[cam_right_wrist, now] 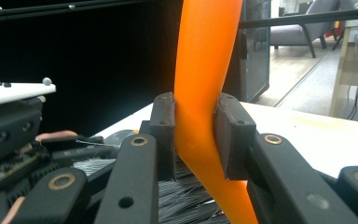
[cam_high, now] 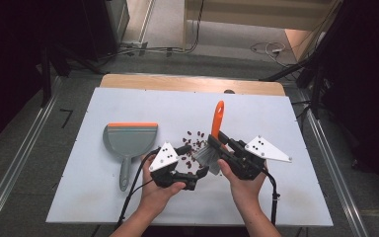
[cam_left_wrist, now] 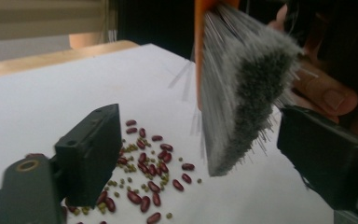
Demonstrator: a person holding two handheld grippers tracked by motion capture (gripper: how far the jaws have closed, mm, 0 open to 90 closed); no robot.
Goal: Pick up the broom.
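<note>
A hand brush with an orange handle [cam_high: 217, 121] and grey bristles [cam_high: 208, 155] is held tilted over a scatter of red and green beans [cam_high: 193, 140] on the white board. My right gripper [cam_high: 223, 142] is shut on the handle [cam_right_wrist: 200, 93], its two pads pressing either side. My left gripper [cam_high: 193, 161] stands open, its jaws on either side of the bristle head [cam_left_wrist: 242, 102] without touching it. The beans [cam_left_wrist: 149, 177] lie on the board just beyond the left jaw. A grey dustpan [cam_high: 128, 138] with an orange lip lies flat to the left.
The white board [cam_high: 103, 197] rests on a wooden table whose far edge [cam_high: 192, 83] shows behind it. Cables trail from both grippers toward the near edge. Dark stands and floor cables surround the table.
</note>
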